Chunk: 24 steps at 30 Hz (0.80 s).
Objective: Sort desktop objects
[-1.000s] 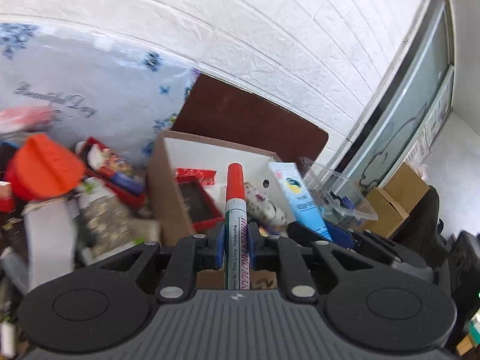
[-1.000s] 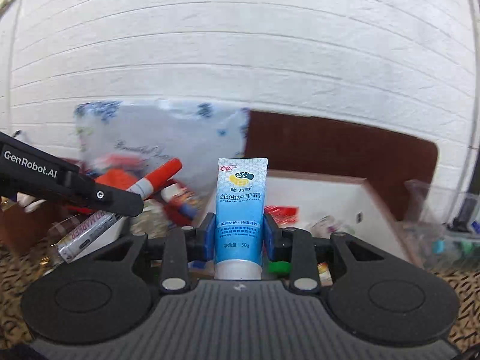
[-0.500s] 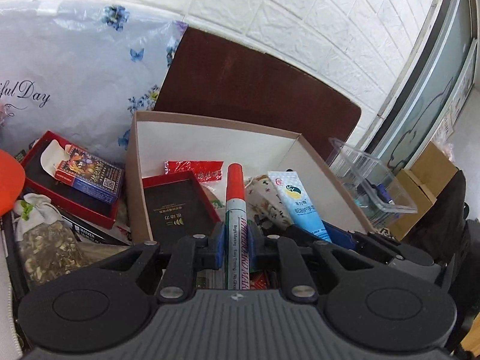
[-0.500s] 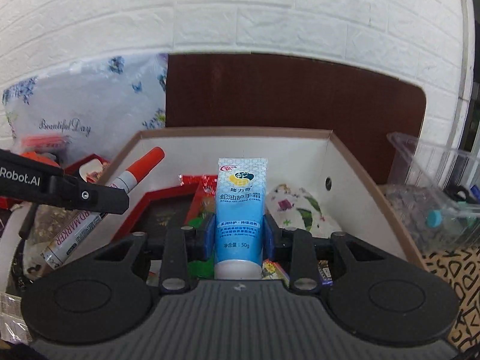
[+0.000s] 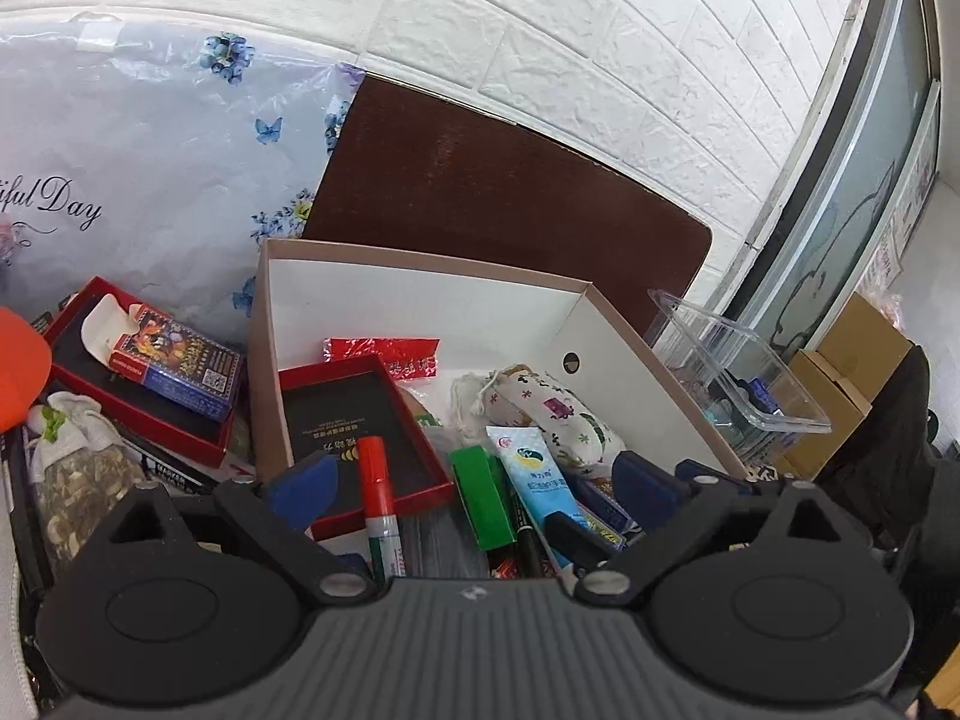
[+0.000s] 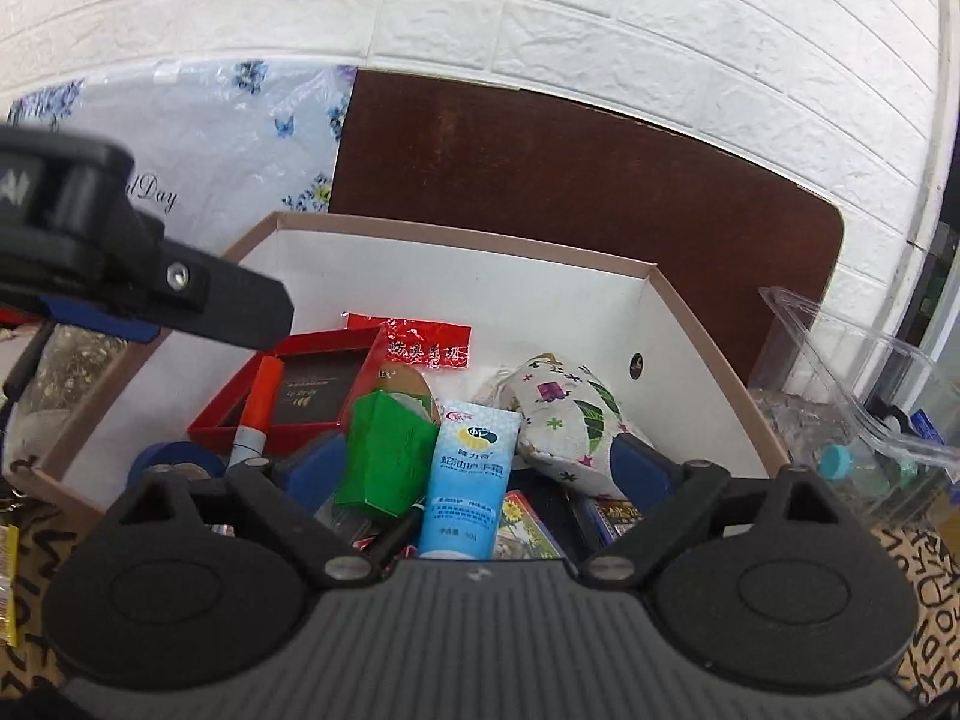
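The red-capped marker [image 5: 379, 498] lies on the red tray [image 5: 360, 420] inside the cardboard box [image 5: 420, 276], and the blue tube [image 6: 468, 474] lies just beside the green box [image 6: 384, 456]. Both the left gripper [image 5: 474, 480] and right gripper [image 6: 477, 465] are opening, pads clear of each item.

Matt cardboard box [image 6: 708, 324], glossy plastic tube [image 6: 468, 474], printed cloth pouch [image 6: 570, 414], clear plastic tray [image 5: 738, 360], rough white brick wall [image 6: 540, 18]
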Each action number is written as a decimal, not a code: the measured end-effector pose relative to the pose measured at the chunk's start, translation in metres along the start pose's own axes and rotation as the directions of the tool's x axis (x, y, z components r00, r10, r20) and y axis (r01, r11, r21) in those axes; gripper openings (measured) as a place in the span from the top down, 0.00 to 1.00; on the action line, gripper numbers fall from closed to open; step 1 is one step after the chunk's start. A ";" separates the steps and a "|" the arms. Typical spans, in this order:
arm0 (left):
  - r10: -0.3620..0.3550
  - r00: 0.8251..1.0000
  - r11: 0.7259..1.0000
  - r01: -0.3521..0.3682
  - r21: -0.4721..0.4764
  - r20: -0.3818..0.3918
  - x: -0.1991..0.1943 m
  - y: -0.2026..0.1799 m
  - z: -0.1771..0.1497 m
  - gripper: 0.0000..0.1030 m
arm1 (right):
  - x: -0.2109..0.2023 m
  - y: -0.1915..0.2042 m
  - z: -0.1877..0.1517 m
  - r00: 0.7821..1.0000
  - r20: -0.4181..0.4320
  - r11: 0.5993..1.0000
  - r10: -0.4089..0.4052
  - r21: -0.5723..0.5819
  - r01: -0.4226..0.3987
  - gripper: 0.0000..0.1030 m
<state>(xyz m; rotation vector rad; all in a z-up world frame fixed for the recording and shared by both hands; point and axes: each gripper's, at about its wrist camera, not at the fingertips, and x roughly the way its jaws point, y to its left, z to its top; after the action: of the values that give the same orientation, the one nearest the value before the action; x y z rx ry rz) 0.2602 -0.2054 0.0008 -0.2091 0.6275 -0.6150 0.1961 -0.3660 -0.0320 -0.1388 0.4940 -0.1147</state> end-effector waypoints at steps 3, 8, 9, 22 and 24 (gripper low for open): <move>0.014 1.000 1.000 -0.014 0.020 -0.006 -0.006 -0.004 -0.004 0.02 | -0.009 -0.001 0.000 1.000 -0.008 1.000 -0.015 0.013 0.015 0.10; 0.033 0.999 0.997 -0.034 0.064 0.015 -0.026 -0.013 -0.012 0.02 | -0.027 0.002 0.000 1.000 0.000 0.999 -0.028 0.019 0.028 0.10; 0.036 0.999 0.997 -0.038 0.072 0.020 -0.031 -0.015 -0.014 0.02 | -0.031 0.003 0.000 1.000 0.002 0.999 -0.028 0.022 0.028 0.10; 0.086 0.994 0.983 -0.095 0.155 0.063 -0.095 -0.036 -0.041 0.02 | -0.093 0.035 -0.008 1.000 0.020 1.000 0.000 0.000 0.000 0.10; 0.094 0.993 0.981 -0.105 0.165 0.074 -0.105 -0.038 -0.047 0.02 | -0.103 0.041 -0.010 1.000 0.023 1.000 -0.001 0.002 0.001 0.10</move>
<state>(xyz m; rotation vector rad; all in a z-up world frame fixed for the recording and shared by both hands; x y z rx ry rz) 0.1465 -0.1738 0.0281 -0.0390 0.5161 -0.5588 0.1046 -0.3117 -0.0002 -0.1387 0.4712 -0.1144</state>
